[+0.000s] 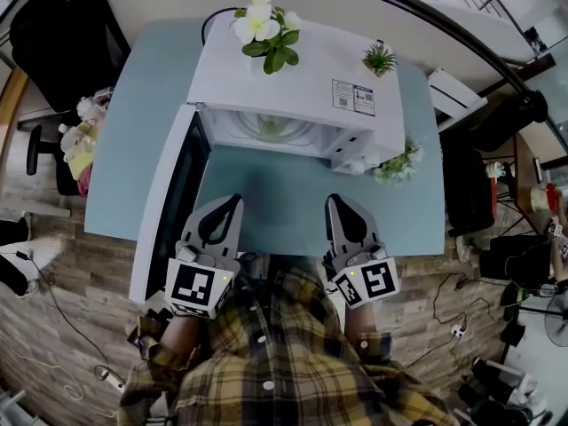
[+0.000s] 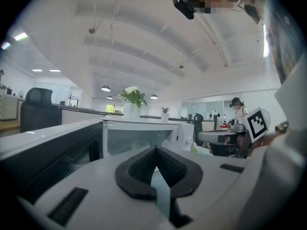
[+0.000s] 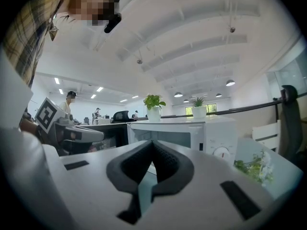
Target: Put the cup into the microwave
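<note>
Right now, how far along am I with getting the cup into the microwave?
Looks nearly done: what seems to be a pale cup sits inside the microwave. Nothing is in hand; the left gripper and right gripper are both shut and empty, at the table's near edge. Left over: only the door, which stands open, if you want it shut.

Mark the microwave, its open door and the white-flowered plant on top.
microwave [image 1: 306,74], head view, on its white top panel.
open door [image 1: 180,198], head view, on the dark window.
white-flowered plant [image 1: 257,27], head view, on a white blossom.
</note>
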Tool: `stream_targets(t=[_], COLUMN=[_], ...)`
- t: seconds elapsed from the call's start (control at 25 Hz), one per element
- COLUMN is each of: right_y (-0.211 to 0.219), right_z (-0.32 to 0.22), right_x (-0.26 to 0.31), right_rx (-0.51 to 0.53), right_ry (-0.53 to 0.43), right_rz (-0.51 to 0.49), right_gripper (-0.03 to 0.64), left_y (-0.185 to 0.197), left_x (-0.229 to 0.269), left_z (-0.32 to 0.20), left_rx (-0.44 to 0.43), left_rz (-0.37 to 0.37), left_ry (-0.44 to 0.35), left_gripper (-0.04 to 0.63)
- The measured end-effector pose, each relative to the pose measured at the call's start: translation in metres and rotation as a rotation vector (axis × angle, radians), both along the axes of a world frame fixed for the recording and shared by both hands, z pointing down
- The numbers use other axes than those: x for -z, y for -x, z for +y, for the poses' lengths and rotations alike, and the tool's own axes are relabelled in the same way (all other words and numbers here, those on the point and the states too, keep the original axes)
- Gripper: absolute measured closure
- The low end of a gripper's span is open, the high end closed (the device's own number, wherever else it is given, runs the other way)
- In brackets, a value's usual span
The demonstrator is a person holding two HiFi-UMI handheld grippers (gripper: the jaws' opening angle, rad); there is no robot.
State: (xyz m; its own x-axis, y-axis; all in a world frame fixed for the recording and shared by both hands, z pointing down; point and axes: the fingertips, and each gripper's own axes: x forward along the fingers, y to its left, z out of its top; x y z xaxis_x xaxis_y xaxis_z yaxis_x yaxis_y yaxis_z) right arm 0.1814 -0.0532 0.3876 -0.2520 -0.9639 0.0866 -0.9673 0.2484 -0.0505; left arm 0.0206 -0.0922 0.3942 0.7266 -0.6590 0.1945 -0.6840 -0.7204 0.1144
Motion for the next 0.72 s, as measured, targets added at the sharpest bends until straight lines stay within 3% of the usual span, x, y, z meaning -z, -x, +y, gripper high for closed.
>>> stream_targets(t=[0.72], right_y=[0.0049], right_z=[-0.0079], right_x=[-0.0024], right_rx=[0.0], right_ry=[0.006], right_rz=[-0.003], right_gripper=[0.614], left_y=[0.0067], left_x=[-0.0007], left_z=[-0.0005], left_rx=[0.002], left_rz=[0.011], left_ry=[-0.004], left_gripper=[0.603])
